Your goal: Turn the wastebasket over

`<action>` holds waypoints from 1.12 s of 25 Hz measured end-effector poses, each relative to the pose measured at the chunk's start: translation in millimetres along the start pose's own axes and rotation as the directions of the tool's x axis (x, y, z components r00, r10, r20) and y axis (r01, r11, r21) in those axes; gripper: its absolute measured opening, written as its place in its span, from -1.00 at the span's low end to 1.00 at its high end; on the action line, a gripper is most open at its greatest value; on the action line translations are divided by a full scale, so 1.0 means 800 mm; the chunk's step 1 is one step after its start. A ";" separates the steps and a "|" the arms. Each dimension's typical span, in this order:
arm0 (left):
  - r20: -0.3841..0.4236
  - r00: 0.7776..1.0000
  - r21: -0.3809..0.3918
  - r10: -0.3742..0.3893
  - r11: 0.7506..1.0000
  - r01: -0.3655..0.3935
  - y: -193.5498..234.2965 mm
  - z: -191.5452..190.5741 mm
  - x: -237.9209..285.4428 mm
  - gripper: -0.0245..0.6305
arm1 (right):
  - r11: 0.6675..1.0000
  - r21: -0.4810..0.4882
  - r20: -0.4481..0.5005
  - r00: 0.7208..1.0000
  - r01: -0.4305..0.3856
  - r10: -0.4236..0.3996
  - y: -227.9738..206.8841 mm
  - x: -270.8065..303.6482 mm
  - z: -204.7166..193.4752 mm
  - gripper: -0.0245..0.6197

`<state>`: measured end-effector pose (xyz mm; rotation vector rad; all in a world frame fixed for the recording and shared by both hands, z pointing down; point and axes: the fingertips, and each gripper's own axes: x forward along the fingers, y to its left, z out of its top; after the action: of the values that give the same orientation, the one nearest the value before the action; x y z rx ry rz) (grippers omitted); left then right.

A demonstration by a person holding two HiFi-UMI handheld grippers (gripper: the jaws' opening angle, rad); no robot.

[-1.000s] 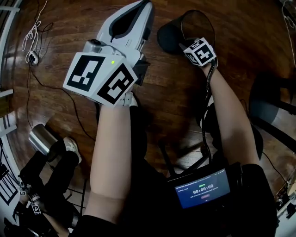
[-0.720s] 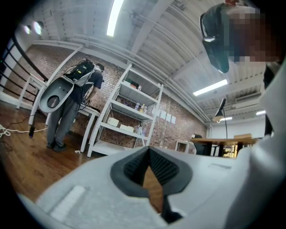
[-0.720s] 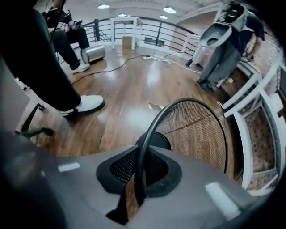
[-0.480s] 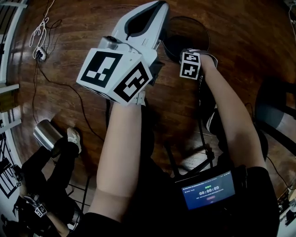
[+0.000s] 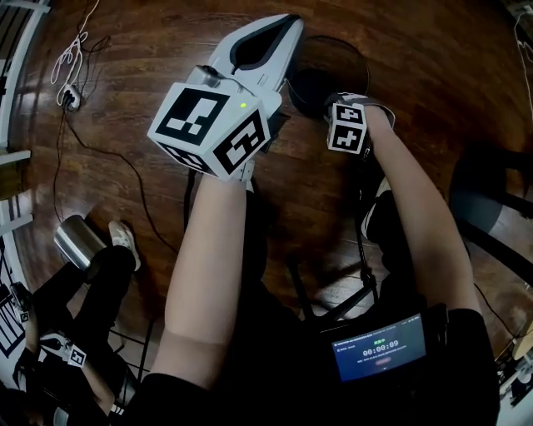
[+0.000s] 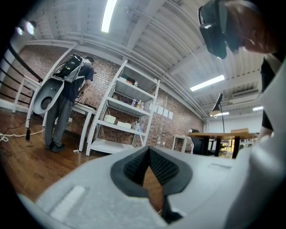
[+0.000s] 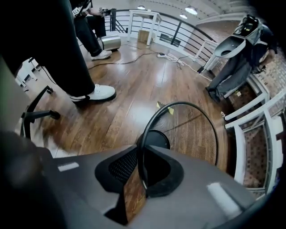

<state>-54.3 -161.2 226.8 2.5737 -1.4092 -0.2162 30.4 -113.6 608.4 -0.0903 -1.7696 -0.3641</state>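
Observation:
A black mesh wastebasket (image 5: 335, 60) stands upright on the wood floor with its mouth up, at the top centre of the head view. My right gripper (image 5: 331, 101) points steeply down at its near rim. In the right gripper view the thin rim (image 7: 196, 106) runs between the jaws. The right gripper (image 7: 137, 175) is opening: the wire lies by the right pad and floor shows beside the left pad. My left gripper (image 5: 287, 25) is held level above the floor to the left of the basket. Its pads (image 6: 149, 154) meet at the tips with nothing between them.
A shiny metal can (image 5: 75, 241) lies at the left by another person's shoe (image 5: 123, 241). Cables (image 5: 71, 50) trail across the floor at top left. A dark chair base (image 5: 491, 200) stands at the right. White shelving (image 6: 118, 120) stands ahead of the left gripper.
The wastebasket has gone from tilted on its side to upright. My right gripper rolled over with the rim and its jaws have parted. The left gripper stayed put.

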 end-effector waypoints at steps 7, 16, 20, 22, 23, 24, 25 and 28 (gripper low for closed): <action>-0.088 0.995 0.075 -0.040 0.996 0.047 -0.028 -0.027 0.001 -0.92 | 0.901 0.426 0.443 0.851 0.075 -0.280 -0.062 -0.202 0.028 -0.90; -0.085 0.995 0.103 -0.052 0.993 0.061 -0.065 -0.035 -0.004 -0.92 | 0.699 0.712 0.673 0.348 -0.066 -0.653 -0.107 -0.443 0.043 -0.90; -0.098 0.993 0.107 -0.062 0.992 0.072 -0.085 -0.050 -0.007 -0.92 | 0.646 0.752 0.657 0.234 -0.130 -0.717 -0.084 -0.461 0.031 -0.90; -0.108 0.993 0.115 -0.057 0.991 0.069 -0.086 -0.056 -0.010 -0.92 | 0.644 0.747 0.665 0.204 -0.169 -0.718 -0.083 -0.457 0.029 -0.90; -0.109 0.993 0.116 -0.051 0.991 0.064 -0.086 -0.058 -0.012 -0.92 | 0.650 0.740 0.673 0.202 -0.173 -0.711 -0.085 -0.452 0.031 -0.90; -0.108 0.993 0.115 -0.045 0.992 0.057 -0.085 -0.059 -0.014 -0.92 | 0.656 0.735 0.677 0.205 -0.170 -0.706 -0.086 -0.448 0.033 -0.89; -0.106 0.994 0.111 -0.038 0.993 0.050 -0.084 -0.061 -0.016 -0.92 | 0.654 0.737 0.675 0.206 -0.169 -0.708 -0.087 -0.446 0.034 -0.89; -0.083 0.996 0.083 -0.026 0.996 0.033 -0.088 -0.061 -0.016 -0.92 | 0.622 0.755 0.654 0.173 -0.208 -0.736 -0.092 -0.448 0.031 -0.89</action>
<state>7.3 -107.8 257.5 2.6393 -1.3809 -0.0565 71.3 -127.8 244.5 0.8921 -3.1590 0.3073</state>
